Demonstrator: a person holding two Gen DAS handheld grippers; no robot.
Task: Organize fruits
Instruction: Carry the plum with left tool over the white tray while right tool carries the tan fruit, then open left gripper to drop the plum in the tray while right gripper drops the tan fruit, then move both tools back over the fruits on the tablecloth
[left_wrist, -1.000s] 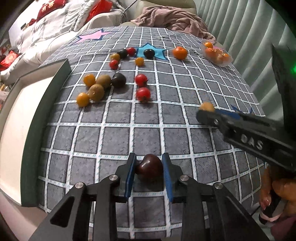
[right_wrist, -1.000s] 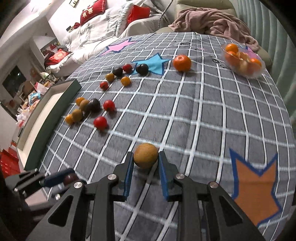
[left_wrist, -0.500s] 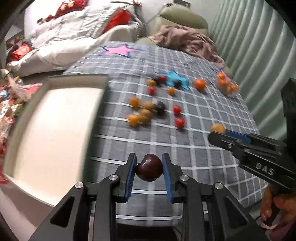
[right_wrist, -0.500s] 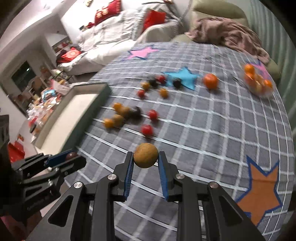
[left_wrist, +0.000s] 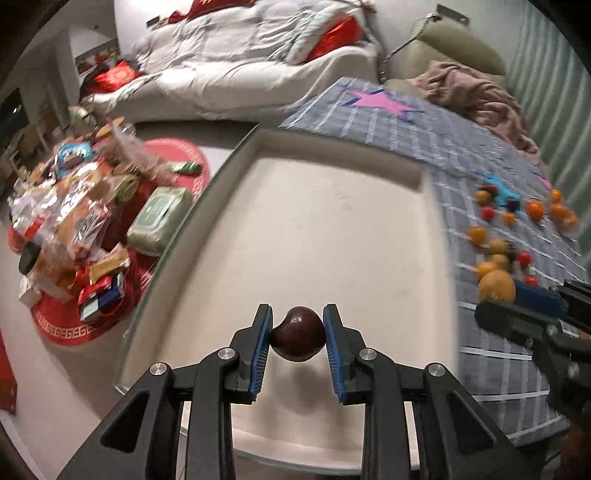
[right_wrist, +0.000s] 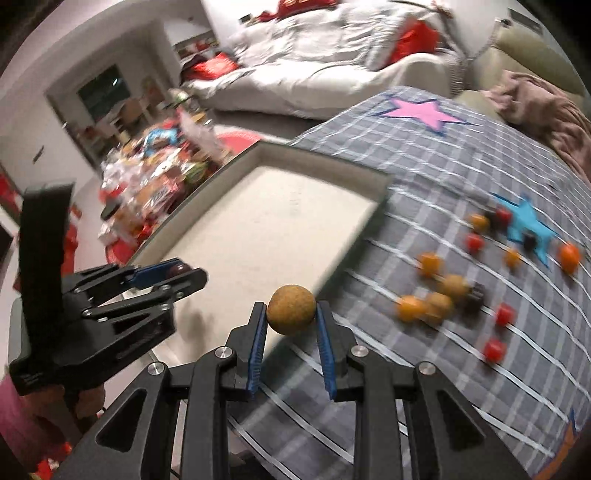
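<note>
Dark maroon and glossy, the plum-like fruit (left_wrist: 297, 339) sits clamped between the blue pads of our left gripper (left_wrist: 297, 345), hanging just above the pale floor of the tray (left_wrist: 325, 229) ahead of and beneath the fingers. We judge it light, smooth-skinned and a little slippery, probably soft enough to bruise, so we take it across its widest girth with modest squeeze. It is nearly round; what long axis it has seems to run across the jaws, with a slight dimple turned toward the left pad.

Our right gripper (right_wrist: 291, 325) clasps a matte tan ball of fruit (right_wrist: 291, 309), rough-skinned and likely firmer, so less prone to slip. It is a sphere with no axis we can read. It hovers over the tray's near rim, the grey checked cloth (right_wrist: 443, 155) to the gripper's right. The loose fruits (right_wrist: 439, 295) lie further right and ahead on that cloth, well apart from both grippers. Both fruits would roll once set down, so we would release low.
</note>
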